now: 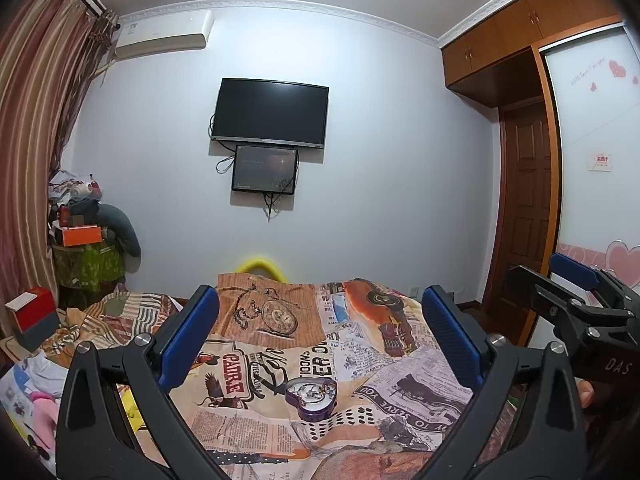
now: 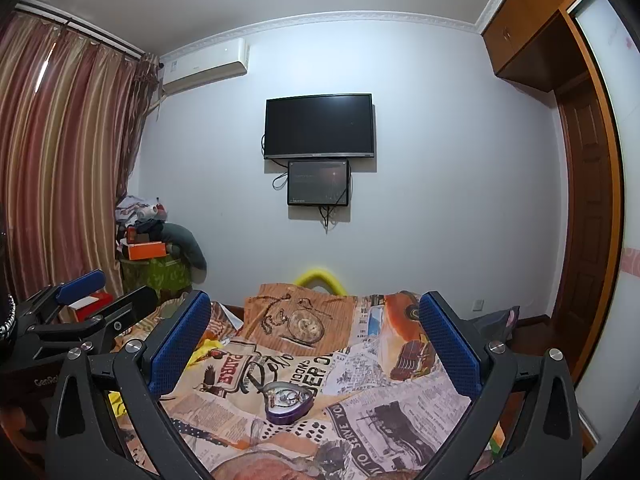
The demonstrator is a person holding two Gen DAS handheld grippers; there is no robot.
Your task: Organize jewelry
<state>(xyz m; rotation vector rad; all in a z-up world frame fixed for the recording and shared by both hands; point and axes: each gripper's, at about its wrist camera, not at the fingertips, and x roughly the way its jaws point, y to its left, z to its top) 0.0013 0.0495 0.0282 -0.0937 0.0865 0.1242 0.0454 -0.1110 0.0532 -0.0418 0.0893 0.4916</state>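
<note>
Jewelry point(image 1: 313, 391) in purple heart box point(image 1: 312, 407): pieces indistinct.

Heart tin point(image 1: 312, 399) contents indistinct.

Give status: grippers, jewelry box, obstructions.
Left gripper open, empty. Right gripper open, empty. Heart box open on the bedspread, jewelry inside, untouched. Nothing in the way.
</note>
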